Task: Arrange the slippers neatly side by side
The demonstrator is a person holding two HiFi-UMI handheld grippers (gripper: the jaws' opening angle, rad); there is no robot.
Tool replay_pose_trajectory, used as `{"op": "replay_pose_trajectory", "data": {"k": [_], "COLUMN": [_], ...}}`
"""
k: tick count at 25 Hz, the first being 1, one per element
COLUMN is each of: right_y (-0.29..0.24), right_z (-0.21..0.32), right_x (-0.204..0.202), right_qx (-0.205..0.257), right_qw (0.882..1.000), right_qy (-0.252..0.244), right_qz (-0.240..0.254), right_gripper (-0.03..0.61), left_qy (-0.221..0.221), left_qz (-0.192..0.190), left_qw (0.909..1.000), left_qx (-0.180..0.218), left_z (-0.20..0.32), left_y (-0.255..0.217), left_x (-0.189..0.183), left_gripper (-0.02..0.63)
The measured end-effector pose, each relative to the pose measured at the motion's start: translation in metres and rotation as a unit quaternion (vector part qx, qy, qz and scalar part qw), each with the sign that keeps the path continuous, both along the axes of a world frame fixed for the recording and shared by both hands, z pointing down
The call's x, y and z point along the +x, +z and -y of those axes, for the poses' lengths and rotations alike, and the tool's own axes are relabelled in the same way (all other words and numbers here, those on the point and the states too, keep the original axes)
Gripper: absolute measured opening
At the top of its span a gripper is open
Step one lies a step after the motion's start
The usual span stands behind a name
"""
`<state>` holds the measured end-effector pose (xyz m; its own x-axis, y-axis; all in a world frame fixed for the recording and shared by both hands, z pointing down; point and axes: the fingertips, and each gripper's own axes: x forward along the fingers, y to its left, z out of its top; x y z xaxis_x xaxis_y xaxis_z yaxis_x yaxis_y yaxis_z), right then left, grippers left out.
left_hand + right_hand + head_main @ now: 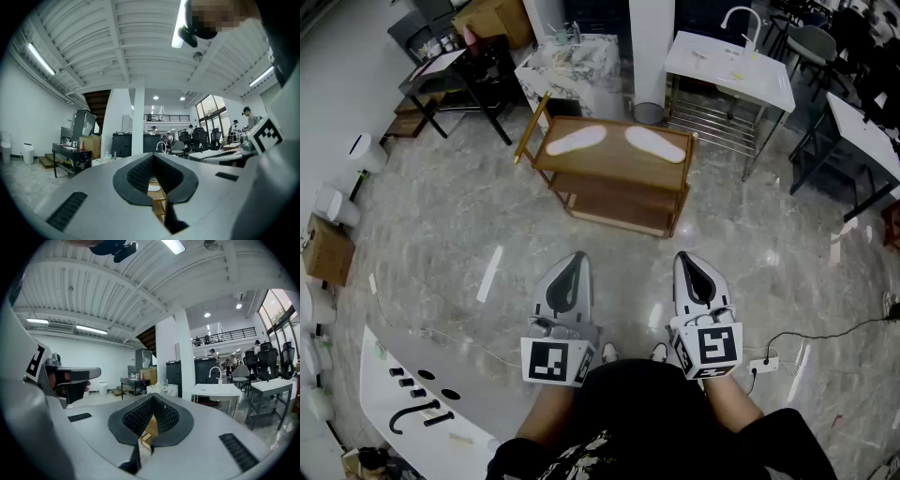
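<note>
slippers, two flat white ones [575,141] [655,143], lie angled apart on a brown wooden shelf rack [614,157], far ahead. left gripper [576,262] and right gripper [685,262] are near, both clenched on nothing. the slippers are probably light and floppy; pinch each at a side edge.

Smooth matt white slippers [577,141]; varnished brown wooden rack [614,165]; glossy, marble-veined floor [469,234]

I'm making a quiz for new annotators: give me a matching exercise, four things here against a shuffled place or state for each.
1 two white slippers
2 brown wooden rack
3 grey left gripper
4 white sink table

A fingers shut, empty
B carrying both slippers
C behind the rack, to the right
D lying on the top shelf

Pairs: 1-D, 2-B, 3-A, 4-C
</note>
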<state>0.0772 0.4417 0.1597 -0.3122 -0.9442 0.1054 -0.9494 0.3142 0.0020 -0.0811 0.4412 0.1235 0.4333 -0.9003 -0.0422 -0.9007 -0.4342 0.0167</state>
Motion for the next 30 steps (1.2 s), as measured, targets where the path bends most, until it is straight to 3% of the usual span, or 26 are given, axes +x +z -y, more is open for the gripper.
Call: {"op": "replay_pose_trajectory", "data": {"k": [12,30], "right_y": [-0.008,0.012], "right_z": [-0.007,-0.028], "right_x": [0.01,0.046], "right_qx": [0.029,0.013], "right_qw": [0.999,0.999], "right_qy": [0.003,-0.033], "right_qz": [0.017,0.009], "right_gripper": [-0.011,-0.011], "left_qy": [0.004,-0.019], "left_qz": [0.002,0.004], "left_qw": [1.0,0.9997], "left_qx": [0.003,-0.018], "left_z": [-0.004,-0.031], "left_y": [0.0,0.022], "left_x": [0.01,0.05], "left_gripper": [-0.002,-0.002]}}
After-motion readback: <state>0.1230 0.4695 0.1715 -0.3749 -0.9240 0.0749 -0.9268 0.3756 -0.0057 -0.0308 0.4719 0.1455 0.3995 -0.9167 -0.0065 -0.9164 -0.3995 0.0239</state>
